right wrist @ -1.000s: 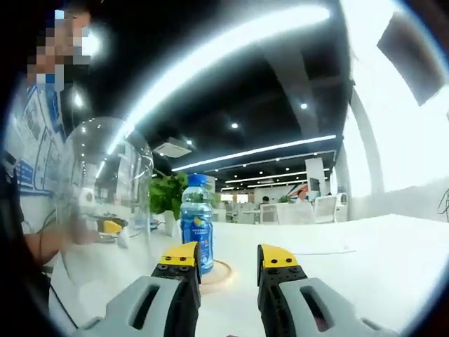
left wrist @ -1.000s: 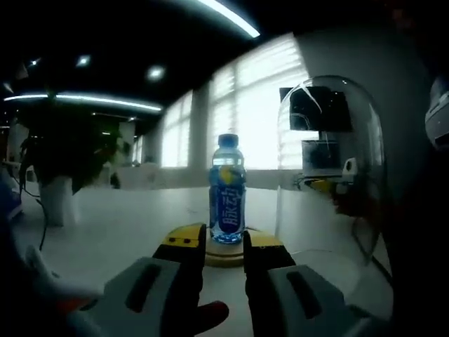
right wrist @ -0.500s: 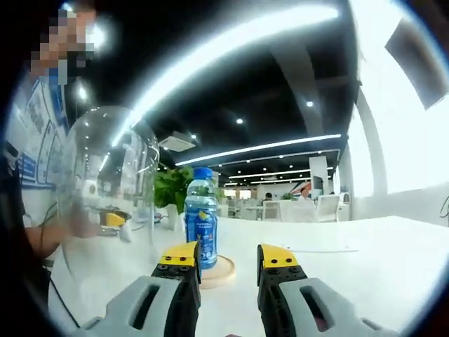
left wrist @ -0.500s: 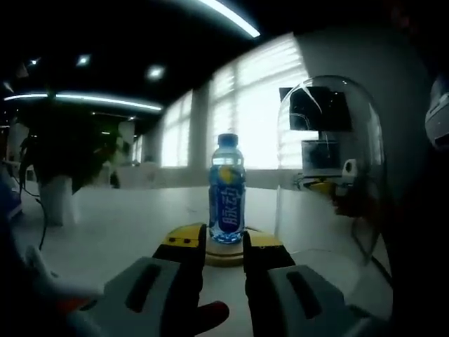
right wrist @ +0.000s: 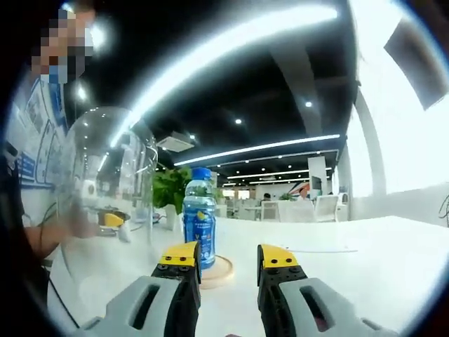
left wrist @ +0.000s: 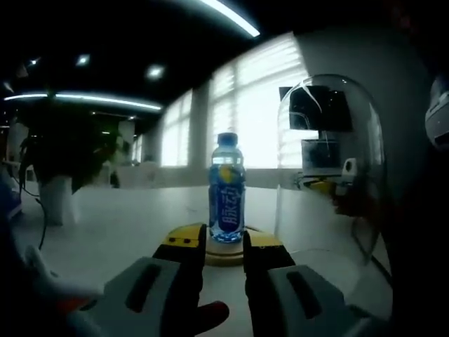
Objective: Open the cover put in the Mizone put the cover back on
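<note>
One blue plastic Mizone bottle (left wrist: 226, 189) stands upright on one round wooden base (right wrist: 216, 271) on the white surface (right wrist: 365, 260), and one clear glass dome cover (left wrist: 330, 161) is beside it. The left gripper (left wrist: 224, 247) has its jaws a little apart and empty, the bottle just ahead between them. The right gripper (right wrist: 226, 263) is spread wide and holds nothing, with the bottle ahead, nearer its left jaw.

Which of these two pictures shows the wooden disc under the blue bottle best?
The right gripper view: the wooden disc lies in bright light beside the jaws, its rim showing. In the left gripper view the disc is dim and mostly hidden between the jaws, under the bottle.
</note>
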A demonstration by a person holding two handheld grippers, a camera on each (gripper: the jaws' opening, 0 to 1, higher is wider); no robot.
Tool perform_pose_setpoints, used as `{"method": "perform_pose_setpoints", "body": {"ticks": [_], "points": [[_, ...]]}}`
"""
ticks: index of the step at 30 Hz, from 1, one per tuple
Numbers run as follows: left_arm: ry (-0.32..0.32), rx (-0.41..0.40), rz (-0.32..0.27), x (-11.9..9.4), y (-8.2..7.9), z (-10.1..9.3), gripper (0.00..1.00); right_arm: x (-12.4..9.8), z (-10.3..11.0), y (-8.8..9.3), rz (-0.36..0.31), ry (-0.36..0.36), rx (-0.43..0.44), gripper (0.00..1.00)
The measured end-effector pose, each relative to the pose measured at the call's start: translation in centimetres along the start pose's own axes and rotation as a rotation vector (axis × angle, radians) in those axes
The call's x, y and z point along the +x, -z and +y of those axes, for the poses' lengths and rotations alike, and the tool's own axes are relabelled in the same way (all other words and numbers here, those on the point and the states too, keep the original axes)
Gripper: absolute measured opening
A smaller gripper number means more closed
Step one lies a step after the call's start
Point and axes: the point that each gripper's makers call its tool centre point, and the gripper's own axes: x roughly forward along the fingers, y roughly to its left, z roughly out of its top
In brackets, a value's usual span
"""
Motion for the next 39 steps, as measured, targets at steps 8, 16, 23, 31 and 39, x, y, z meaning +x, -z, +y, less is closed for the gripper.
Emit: {"method": "perform_pose_setpoints", "body": {"ticks": [8, 16, 23, 31, 39], "points": [[0.007, -0.001, 0.013, 0.1, 0.3, -0.2, 0.16, 0.0, -0.2, 0.2, 0.009, 0.008, -0.001, 0.26], [0.02, -0.002, 0.017, 0.1, 0.5, -0.4, 0.21, 0.1, -0.1, 0.5, 0.018, 0.007, -0.002, 0.26], [0.056, -0.032, -0.035, -0.5, -0.7, -0.8, 0.25, -0.1, 0.5, 0.0, -0.004, -0.036, 0.046, 0.26], [0.174, -0.129, -0.143, -1.4, -3.5, -3.2, 0.31, -0.4, 2.7, -0.2, -0.009, -0.164, 0.068, 0.3], [0.231, -0.146, -0.168, -2.7, -4.2, -3.9, 0.29, -1.5, 4.4, -1.5, -0.058, -0.296, 0.162, 0.32]]}}
